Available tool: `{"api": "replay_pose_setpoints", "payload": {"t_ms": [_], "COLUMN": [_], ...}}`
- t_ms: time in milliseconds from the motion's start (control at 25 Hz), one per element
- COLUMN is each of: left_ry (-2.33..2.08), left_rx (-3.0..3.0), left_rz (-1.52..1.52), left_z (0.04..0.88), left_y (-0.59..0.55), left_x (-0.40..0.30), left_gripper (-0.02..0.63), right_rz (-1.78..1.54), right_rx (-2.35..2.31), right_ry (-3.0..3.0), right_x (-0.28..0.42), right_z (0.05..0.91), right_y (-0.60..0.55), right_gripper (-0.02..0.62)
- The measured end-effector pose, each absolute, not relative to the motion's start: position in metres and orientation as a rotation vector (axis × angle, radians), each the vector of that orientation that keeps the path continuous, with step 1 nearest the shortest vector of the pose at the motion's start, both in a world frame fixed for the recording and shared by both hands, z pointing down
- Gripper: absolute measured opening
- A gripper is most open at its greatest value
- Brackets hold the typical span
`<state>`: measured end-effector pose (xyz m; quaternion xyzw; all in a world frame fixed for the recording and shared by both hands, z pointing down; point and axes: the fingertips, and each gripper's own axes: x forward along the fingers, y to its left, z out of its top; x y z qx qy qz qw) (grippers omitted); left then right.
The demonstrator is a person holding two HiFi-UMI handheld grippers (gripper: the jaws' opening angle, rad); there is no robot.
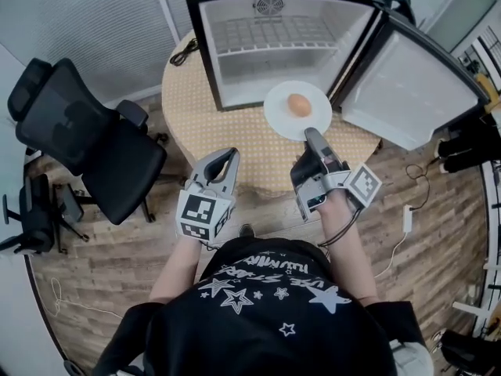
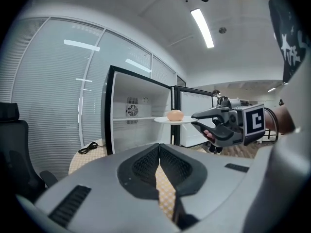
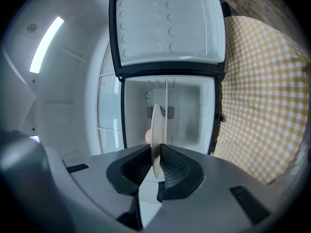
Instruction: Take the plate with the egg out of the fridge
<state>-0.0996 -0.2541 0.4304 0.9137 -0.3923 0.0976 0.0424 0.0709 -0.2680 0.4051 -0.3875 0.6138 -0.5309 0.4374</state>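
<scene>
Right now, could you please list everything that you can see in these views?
Fridge: one, black outside and white inside, on the table, door open.
Plate: one, white, held level in the air in front of the fridge.
Egg: one, light brown, on the plate.
Table: one, round, yellow checked cloth, under the fridge.
Cable: one, black, on the table left of the fridge.
Office chair: one, black, left of the table.
Left gripper: one, grey, jaws together with nothing between them.
Right gripper: one, grey, closed on the plate's near rim.
</scene>
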Motion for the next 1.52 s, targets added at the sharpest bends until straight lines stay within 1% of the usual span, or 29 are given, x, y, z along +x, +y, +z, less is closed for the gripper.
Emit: {"api": "replay_pose_setpoints", "payload": {"t_ms": [640, 920, 1320, 1520], "left_ry": [-1.319, -1.382, -1.432, -1.446], "left_rx": [2.731, 2.734, 2.689, 2.711], "left_rz": [0.284, 0.271, 0.277, 0.283], "left_z": [0.417, 0.412, 0.405, 0.408], "left_y": [-0.185, -0.125, -0.114, -0.04], "left_x": [-0.042, -0.032, -0.03, -0.013], "left_gripper": [0.008, 0.008, 0.008, 0.008], "right_rz": [-1.408, -1.414, -1.465, -1.44], "right_rx": [-0.869, -0.803, -0.759, -0.747], "right_ry": [1.585, 1.649, 1.685, 1.723], "right_x": [0.121, 0.123, 0.119, 0.138], "right_z": [0.404, 0.401, 0.394, 0.402], "right_y": [-0.201, -0.147, -0.135, -0.055], "right_gripper": [0.06, 0.06, 0.06, 0.058]}}
